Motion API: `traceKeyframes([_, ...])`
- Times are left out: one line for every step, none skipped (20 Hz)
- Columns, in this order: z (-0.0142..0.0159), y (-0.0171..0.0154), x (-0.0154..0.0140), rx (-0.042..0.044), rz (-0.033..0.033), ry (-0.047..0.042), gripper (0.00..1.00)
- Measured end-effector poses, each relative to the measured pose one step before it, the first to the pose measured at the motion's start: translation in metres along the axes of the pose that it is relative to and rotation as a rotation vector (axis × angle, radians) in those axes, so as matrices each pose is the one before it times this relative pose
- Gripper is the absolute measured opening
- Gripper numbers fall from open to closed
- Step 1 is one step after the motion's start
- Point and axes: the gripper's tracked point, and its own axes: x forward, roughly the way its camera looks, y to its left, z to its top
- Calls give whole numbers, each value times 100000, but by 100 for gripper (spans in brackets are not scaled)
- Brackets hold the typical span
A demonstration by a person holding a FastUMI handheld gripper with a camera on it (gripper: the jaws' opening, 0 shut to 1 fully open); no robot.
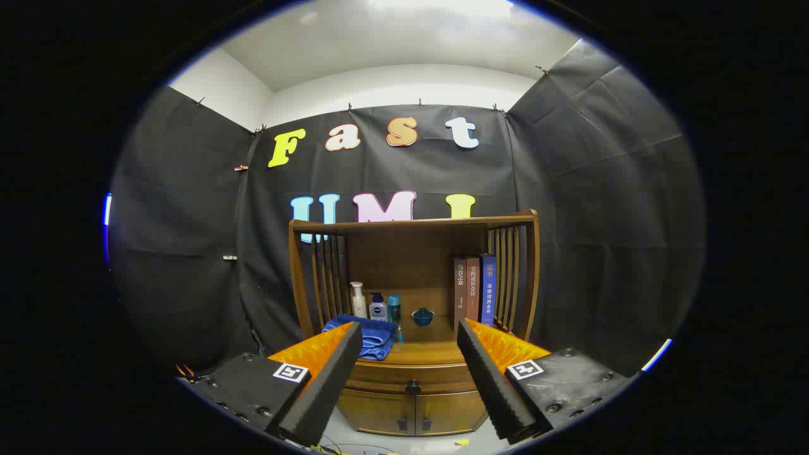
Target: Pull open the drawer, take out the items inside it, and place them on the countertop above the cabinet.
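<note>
A wooden cabinet (414, 385) stands some way beyond my fingers. Its drawer (411, 377) is closed, with a small dark knob (413, 386) at the middle. Under it are two small doors (414, 412) with dark handles. The countertop (423, 352) above the drawer holds a folded blue towel (365, 337) at the left. My gripper (409, 344) is open and holds nothing; the drawer and countertop show in the wide gap between its fingers. The inside of the drawer is hidden.
A slatted wooden shelf frame (414, 222) rises over the countertop. At its back stand a white bottle (358, 301), a small blue-and-white bottle (378, 308), a teal bottle (394, 309) and a small blue bowl (422, 316). Three upright books (474, 289) lean at the right.
</note>
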Motion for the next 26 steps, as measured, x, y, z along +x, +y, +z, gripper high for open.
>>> traceKeyframes([-106, 40, 157, -30, 44, 222, 98])
traceKeyframes([61, 138, 111, -7, 83, 98, 98])
traceKeyframes([-23, 36, 133, 72, 182, 17, 98])
traceKeyframes([-59, 174, 212, 10, 103, 10, 98])
traceKeyframes([-24, 22, 43, -266, -51, 146, 98])
traceKeyframes([12, 70, -38, -370, 179, 21, 98])
traceKeyframes([1, 9, -34, -237, 3, -68, 99])
traceKeyframes([14, 56, 232, 29, 134, -42, 98])
traceKeyframes([6, 53, 175, 122, -48, 129, 98])
traceKeyframes([-9, 96, 6, 68, -20, 105, 98])
traceKeyframes([-52, -36, 34, -46, -40, 158, 98])
traceKeyframes([-44, -70, 9, -77, -66, 110, 98])
traceKeyframes([-9, -95, -14, -46, -73, -7, 98])
traceKeyframes([50, 95, 103, 3, 59, -76, 98])
traceKeyframes([146, 20, -98, 34, 9, -141, 98])
traceKeyframes([-118, -183, -185, 91, 18, -116, 98])
traceKeyframes([41, 89, 22, 93, 50, -114, 98])
traceKeyframes([12, 26, -19, 99, 35, -118, 99])
traceKeyframes([47, 29, 51, 53, 27, -157, 99])
traceKeyframes([116, 16, 20, 105, 103, -117, 99])
traceKeyframes([46, -22, -112, -24, 54, -145, 99])
traceKeyframes([-84, -7, 98, -123, -56, -17, 98])
traceKeyframes([-147, -52, 69, -188, -237, 227, 98])
traceKeyframes([-192, 41, 124, -276, -191, 331, 98])
traceKeyframes([-235, 76, 192, -320, -74, 495, 98])
traceKeyframes([-152, 97, 169, -123, 9, 362, 98])
